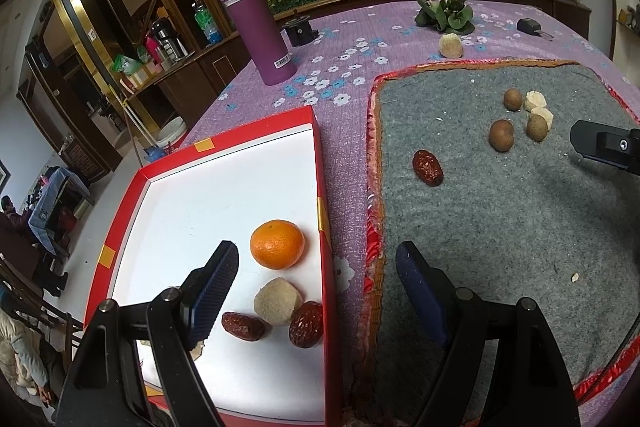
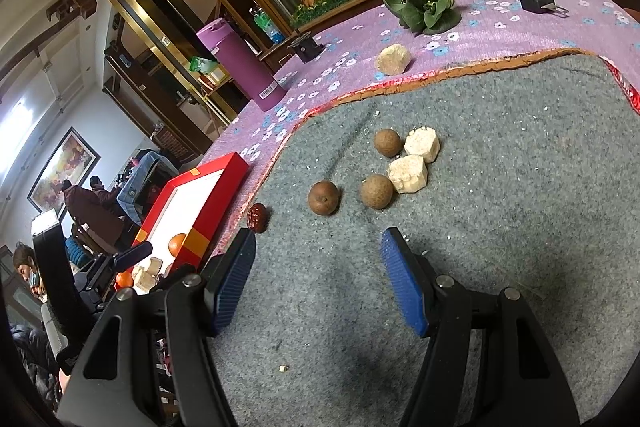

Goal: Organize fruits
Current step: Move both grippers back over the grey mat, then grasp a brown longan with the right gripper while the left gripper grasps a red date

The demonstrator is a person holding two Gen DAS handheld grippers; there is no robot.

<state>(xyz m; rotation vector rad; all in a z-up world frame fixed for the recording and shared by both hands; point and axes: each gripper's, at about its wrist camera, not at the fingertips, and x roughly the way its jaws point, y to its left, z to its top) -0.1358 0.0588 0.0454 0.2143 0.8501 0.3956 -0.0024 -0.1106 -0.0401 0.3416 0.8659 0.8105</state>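
Observation:
A red box with a white floor [image 1: 224, 195] holds an orange [image 1: 277, 244], a beige lump [image 1: 278, 301] and two red dates [image 1: 242, 325] [image 1: 306, 323]. My left gripper [image 1: 316, 287] hangs open over the box's right wall, nothing between its fingers. On the grey mat [image 2: 500, 227] lie a red date [image 2: 257, 217], three brown round fruits [image 2: 323, 197] [image 2: 376, 191] [image 2: 387, 142] and two pale cut pieces [image 2: 408, 173] [image 2: 422, 144]. My right gripper [image 2: 318, 283] is open and empty, low over the mat, just short of the brown fruits.
A purple flask [image 1: 252, 27] stands on the flowered purple cloth behind the box. Another pale lump [image 2: 393, 59], a green leafy ornament [image 2: 426, 7] and a small black device [image 2: 538, 2] lie beyond the mat. People sit at the far left, off the table.

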